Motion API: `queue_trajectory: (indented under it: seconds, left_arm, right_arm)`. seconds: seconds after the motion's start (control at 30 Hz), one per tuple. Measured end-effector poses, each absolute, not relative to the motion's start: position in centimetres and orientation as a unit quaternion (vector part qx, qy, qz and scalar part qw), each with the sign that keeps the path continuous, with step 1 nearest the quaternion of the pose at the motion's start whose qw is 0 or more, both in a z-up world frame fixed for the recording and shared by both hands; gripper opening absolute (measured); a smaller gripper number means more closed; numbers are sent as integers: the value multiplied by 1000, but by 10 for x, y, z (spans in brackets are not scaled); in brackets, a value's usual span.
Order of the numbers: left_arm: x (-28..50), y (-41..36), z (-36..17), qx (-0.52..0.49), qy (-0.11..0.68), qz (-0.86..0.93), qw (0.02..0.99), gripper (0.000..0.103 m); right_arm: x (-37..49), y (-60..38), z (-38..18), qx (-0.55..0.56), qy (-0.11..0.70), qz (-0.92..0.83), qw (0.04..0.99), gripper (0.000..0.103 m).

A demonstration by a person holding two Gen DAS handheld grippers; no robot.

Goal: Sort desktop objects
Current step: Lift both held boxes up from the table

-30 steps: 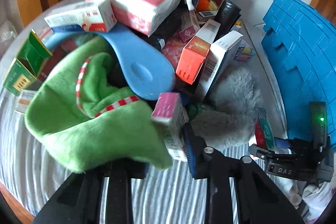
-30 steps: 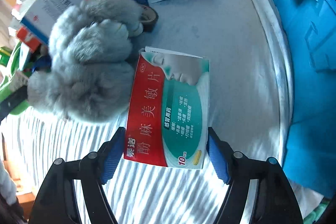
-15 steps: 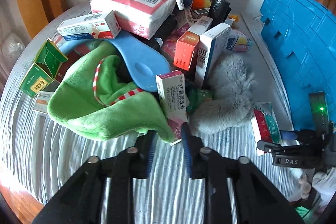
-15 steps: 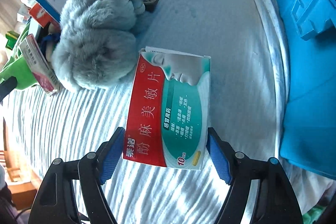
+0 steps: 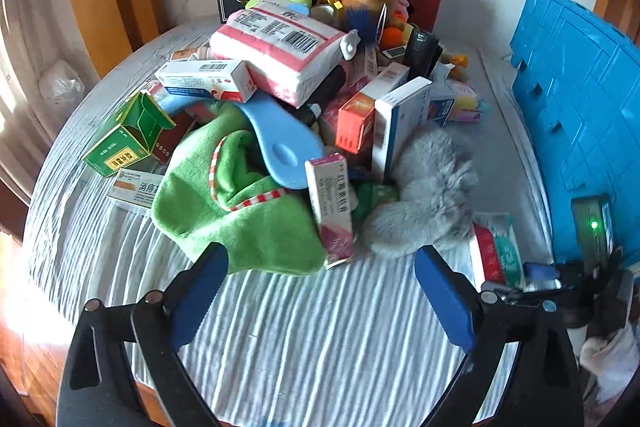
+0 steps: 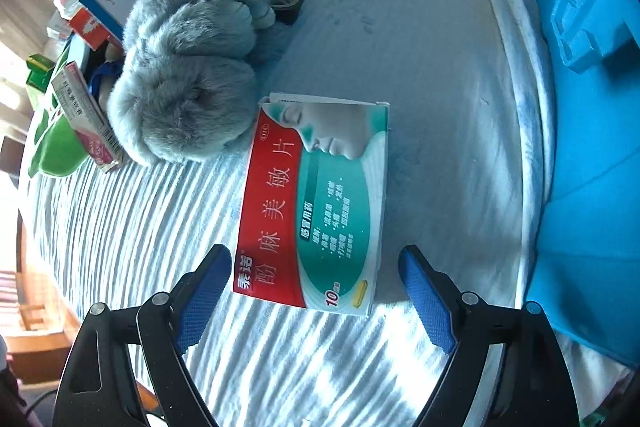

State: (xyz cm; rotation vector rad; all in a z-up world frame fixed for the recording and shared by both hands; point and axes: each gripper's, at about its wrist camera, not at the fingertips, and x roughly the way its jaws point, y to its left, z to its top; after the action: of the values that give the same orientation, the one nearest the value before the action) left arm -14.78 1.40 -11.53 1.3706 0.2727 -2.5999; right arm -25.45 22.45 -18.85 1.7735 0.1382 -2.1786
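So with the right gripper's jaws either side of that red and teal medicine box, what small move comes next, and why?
Probably close the right gripper on the red and teal medicine box. Its jaws have just been opening and now straddle the box's near end without touching; it lies flat on the striped cloth.

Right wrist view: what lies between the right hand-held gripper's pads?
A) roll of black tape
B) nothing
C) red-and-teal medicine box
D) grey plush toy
C: the red-and-teal medicine box lies flat on the striped cloth, its near end between the open pads of the right hand-held gripper.
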Motion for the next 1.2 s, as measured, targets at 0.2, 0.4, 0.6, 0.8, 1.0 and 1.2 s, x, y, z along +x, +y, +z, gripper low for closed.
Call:
queue_trajectory:
  seconds: [0.2,0.4,0.6,0.8,1.0,1.2]
  left_arm:
    - [-191,29,-150,500,108,-852,110,64]
    - [-221,23,-187,504,110,-845,137,48]
    - [-220,13,-212,521,122,-839,99,28]
    - [-198,8,-172,470,110,-875,48,28]
    - [-165,1,-108,400,96,-911,25,28]
    - [-158,3,-61,358,80,-930,23,28]
  right_arm:
    - [-258,216,-182,614,80,-764,180,86]
    - [-269,208,-170,598,77,-780,167,86]
    - [-283,195,-182,611,73,-778,125,86]
    - [-274,181,-167,590,81,-794,121,73]
    - [-253,166,-107,520,81,-836,152,74]
    - [-213,206,-63,427,81,-883,176,74]
